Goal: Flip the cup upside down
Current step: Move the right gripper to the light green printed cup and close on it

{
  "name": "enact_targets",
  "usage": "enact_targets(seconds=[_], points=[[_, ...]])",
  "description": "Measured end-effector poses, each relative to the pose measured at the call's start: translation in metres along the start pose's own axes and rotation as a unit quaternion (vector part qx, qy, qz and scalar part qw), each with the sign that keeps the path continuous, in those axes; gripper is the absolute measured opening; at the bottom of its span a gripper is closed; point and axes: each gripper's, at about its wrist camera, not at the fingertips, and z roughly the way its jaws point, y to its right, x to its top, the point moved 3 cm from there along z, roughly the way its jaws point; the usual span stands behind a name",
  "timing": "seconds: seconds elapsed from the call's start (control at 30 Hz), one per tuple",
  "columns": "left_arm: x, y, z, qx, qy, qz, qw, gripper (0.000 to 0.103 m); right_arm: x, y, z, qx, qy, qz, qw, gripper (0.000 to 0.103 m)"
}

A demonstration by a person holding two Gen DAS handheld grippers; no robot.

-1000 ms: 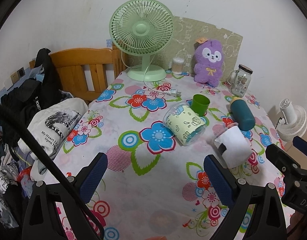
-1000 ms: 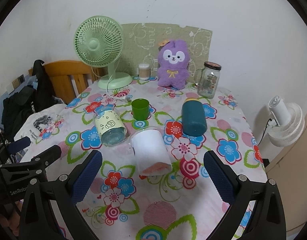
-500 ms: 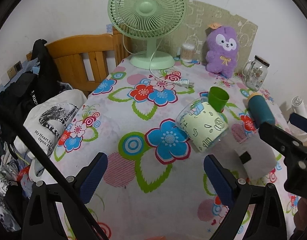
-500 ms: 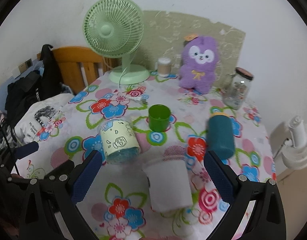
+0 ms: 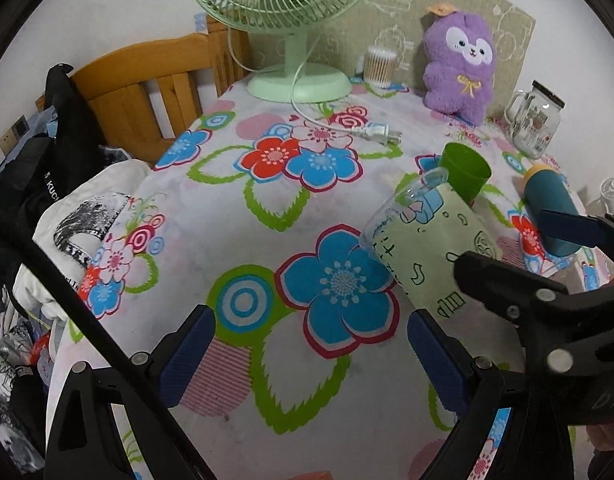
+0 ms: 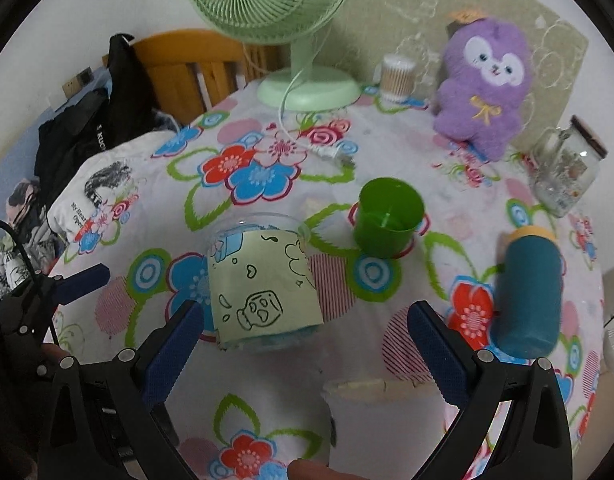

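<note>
A: What is nearest the right gripper (image 6: 307,336)?

B: A white cup (image 6: 383,424) lying on its side on the floral tablecloth (image 6: 267,360), low between the wide-spread blue pads (image 6: 435,356), which hold nothing. Just beyond, the clear cup with the pale green cartoon label (image 6: 259,280) also lies on its side, beside the left pad rather than between the two.

A: And the left gripper (image 5: 311,360)?

B: It is spread wide too, and empty, above bare cloth. The labelled cup lies ahead and to its right, its open rim facing the far left; the right gripper's black frame covers its near end.

A: Farther back?

B: A green cup (image 6: 389,216) stands upright just behind the labelled one. A teal bottle (image 6: 527,292) lies on its side to the right. At the far edge stand a green fan (image 6: 303,32), a purple plush toy (image 6: 483,88), a cotton-swab tub (image 6: 397,76) and a glass jar (image 6: 567,168).
</note>
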Motion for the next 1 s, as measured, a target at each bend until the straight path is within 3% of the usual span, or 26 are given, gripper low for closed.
enact_targets(seconds=[0.3, 0.37, 0.6, 1.0], points=[[0.002, -0.001, 0.013, 0.002, -0.01, -0.004, 0.9999, 0.098, -0.001, -0.001, 0.024, 0.039, -0.042, 0.01, 0.998, 0.102], [0.001, -0.003, 0.013, 0.004, -0.009, -0.005, 0.9999, 0.098, -0.002, -0.002, 0.026, 0.039, -0.041, 0.008, 0.998, 0.098], [-0.001, -0.008, 0.01, 0.006, -0.007, -0.011, 0.9999, 0.098, -0.001, -0.009, 0.03, 0.056, -0.056, 0.0, 0.997, 0.064], [-0.003, -0.007, -0.01, 0.003, 0.01, -0.012, 0.9999, 0.098, -0.002, -0.014, 0.009, 0.068, -0.034, -0.003, 0.997, 0.058]])
